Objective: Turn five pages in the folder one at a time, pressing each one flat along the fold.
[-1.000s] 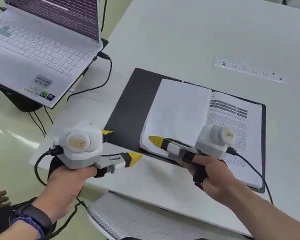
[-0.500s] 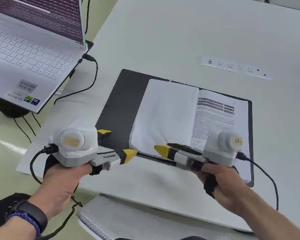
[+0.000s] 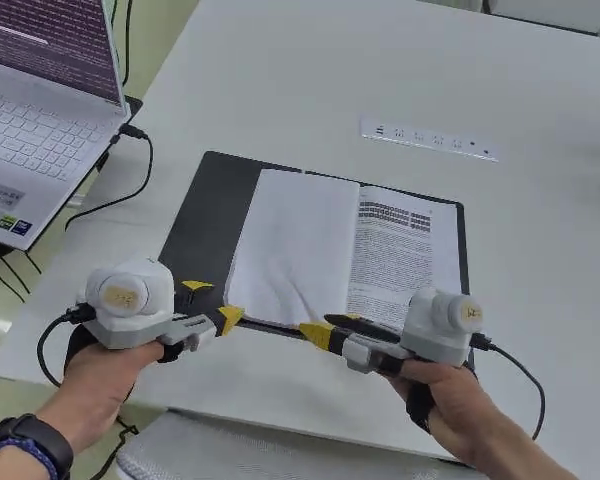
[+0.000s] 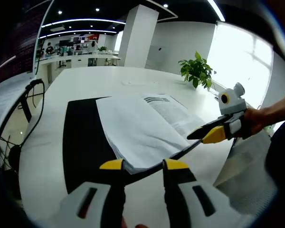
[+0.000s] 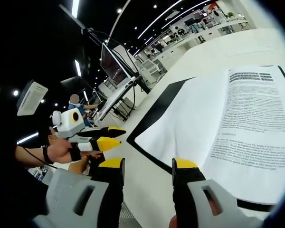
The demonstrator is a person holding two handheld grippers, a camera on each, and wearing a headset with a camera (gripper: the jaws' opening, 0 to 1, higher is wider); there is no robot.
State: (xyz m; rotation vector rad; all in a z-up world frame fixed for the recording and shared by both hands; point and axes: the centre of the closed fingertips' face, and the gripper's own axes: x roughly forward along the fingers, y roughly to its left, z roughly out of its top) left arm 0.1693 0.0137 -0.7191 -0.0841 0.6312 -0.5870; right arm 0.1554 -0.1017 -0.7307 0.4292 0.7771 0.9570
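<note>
The folder point(image 3: 195, 235) is found open near the front edge of the white table point(image 3: 280, 80), with a blank page point(image 3: 290, 245) left of the fold and a printed page point(image 3: 400, 250) right. The left gripper point(image 3: 213, 302) is held at the blank page's near corner, jaws apart and empty. The right gripper point(image 3: 322, 328) is held by the fold's near end, jaws likewise apart, judged placed for pressing

bare table point(image 3: 300, 70) lies open beyond and right of the folder point(image 3: 202, 215); a power strip point(image 3: 429, 141) sits beyond it, a laptop point(image 3: 25, 140) and cable point(image 3: 132, 132) crowd its left.
</note>
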